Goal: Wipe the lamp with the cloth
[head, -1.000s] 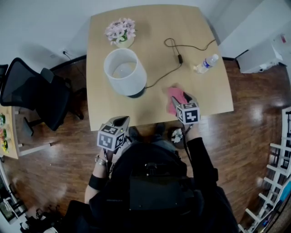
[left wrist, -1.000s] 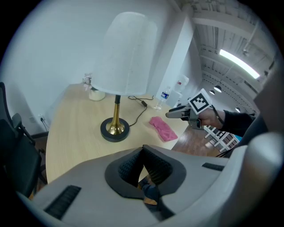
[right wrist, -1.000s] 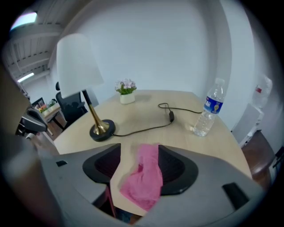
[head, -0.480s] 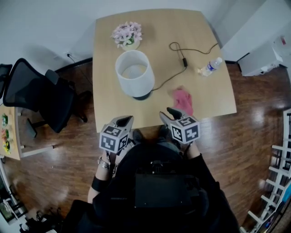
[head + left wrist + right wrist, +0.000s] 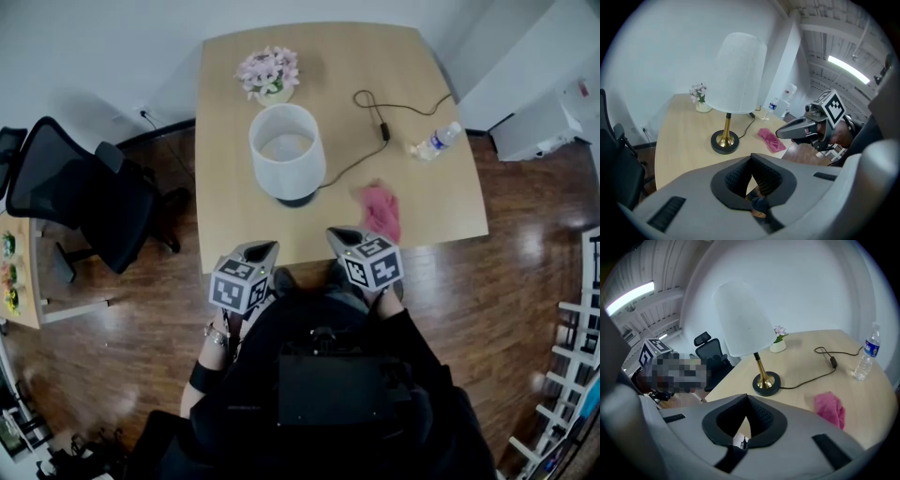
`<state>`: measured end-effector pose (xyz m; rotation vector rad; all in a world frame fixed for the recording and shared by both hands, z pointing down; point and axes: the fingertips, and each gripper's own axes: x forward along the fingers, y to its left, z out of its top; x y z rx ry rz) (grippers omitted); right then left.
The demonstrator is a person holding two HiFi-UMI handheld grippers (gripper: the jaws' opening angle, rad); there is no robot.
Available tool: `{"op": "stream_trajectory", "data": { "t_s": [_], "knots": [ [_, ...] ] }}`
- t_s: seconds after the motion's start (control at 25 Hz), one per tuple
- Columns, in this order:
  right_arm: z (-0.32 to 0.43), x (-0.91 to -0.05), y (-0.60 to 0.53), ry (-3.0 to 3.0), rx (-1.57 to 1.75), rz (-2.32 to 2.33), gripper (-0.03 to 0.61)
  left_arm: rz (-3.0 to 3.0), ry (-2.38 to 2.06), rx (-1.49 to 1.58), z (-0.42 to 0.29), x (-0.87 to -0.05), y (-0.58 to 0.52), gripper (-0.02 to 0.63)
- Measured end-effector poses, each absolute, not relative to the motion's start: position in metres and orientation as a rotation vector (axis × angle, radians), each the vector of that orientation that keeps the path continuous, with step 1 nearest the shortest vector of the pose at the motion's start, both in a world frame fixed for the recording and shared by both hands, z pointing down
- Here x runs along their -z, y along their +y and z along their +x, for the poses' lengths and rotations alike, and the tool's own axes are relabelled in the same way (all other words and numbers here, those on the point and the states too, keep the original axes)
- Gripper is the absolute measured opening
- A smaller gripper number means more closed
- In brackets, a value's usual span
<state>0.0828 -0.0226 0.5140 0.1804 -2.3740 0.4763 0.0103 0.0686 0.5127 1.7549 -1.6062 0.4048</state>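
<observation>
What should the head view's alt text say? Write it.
Seen from above, a person holds the left gripper and right gripper, both shut and empty, at the near edge of the table; the right one's jaws just closed. On the table stand a white-shaded lamp, flowers and a bottle; a pink cloth lies right of the lamp.

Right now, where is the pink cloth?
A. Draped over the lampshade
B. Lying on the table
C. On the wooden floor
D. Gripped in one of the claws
B: the pink cloth lies crumpled on the table, to the right of the lamp in the head view, with nothing touching it.
</observation>
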Motion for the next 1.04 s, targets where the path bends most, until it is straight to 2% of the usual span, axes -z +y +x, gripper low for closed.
{"op": "stream_trajectory", "data": {
  "t_s": [1.04],
  "knots": [
    [0.071,-0.528,-0.009,-2.324,-0.429,0.108,0.0,1.733,-1.591,-0.399,0.005,-0.52,0.073,-0.008]
  ]
}}
